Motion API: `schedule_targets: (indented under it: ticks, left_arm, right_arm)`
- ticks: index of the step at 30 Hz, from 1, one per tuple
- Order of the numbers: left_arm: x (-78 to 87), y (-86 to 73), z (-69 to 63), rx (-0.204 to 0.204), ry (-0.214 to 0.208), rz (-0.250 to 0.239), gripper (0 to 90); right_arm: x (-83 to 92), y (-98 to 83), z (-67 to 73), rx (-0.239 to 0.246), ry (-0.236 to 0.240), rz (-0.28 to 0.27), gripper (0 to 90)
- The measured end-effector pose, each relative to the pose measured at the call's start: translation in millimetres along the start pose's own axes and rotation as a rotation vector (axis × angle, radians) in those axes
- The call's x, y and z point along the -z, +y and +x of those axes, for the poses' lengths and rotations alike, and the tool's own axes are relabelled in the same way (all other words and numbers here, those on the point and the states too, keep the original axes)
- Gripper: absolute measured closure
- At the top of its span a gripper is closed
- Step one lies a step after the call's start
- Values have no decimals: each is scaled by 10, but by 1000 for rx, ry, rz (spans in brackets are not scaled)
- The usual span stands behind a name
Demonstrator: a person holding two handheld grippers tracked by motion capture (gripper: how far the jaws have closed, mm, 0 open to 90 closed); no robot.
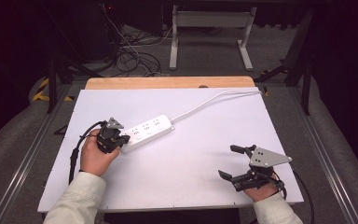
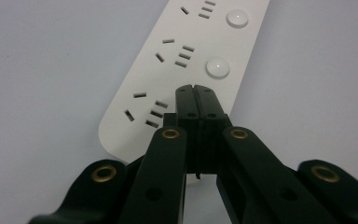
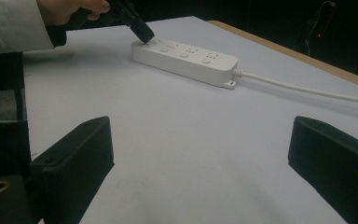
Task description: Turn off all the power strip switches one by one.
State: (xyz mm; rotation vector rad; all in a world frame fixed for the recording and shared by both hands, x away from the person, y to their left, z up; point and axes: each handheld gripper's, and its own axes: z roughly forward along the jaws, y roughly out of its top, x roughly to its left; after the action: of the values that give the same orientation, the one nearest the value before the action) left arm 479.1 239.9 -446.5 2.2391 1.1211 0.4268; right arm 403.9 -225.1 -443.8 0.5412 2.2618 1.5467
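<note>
White sheet [image 1: 177, 177] covers the table top; a strip of bare wood [image 1: 168, 82] shows along its far edge. At the near right, the right gripper [image 1: 230, 161] rests on the sheet with its jaws spread wide and nothing between them. At the near left, the left gripper [image 1: 121, 139] has its jaws pressed together, the tips set on the near end of the white power strip [image 1: 149, 130], beside the nearest socket group. The power strip lies at the centre left of the sheet, angled toward the far right. Its white cord [image 1: 214, 100] runs to the far right corner. No legible brand or writing appears. Beyond the table, black cables [image 1: 130, 56] and a white frame [image 1: 209, 32] occupy the floor.
</note>
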Motion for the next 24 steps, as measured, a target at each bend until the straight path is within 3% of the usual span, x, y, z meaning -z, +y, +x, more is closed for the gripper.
schedule_targets:
  ticks: [10,24]
  left_arm:
    - [-14,-1,-21,-20,23,8,899]
    - [-44,-31,-10,-8,14,-5,900]
  right_arm:
    - [-2,-2,-2,-2,3,-1,70]
    - [7,1,1,-2,0,0,70]
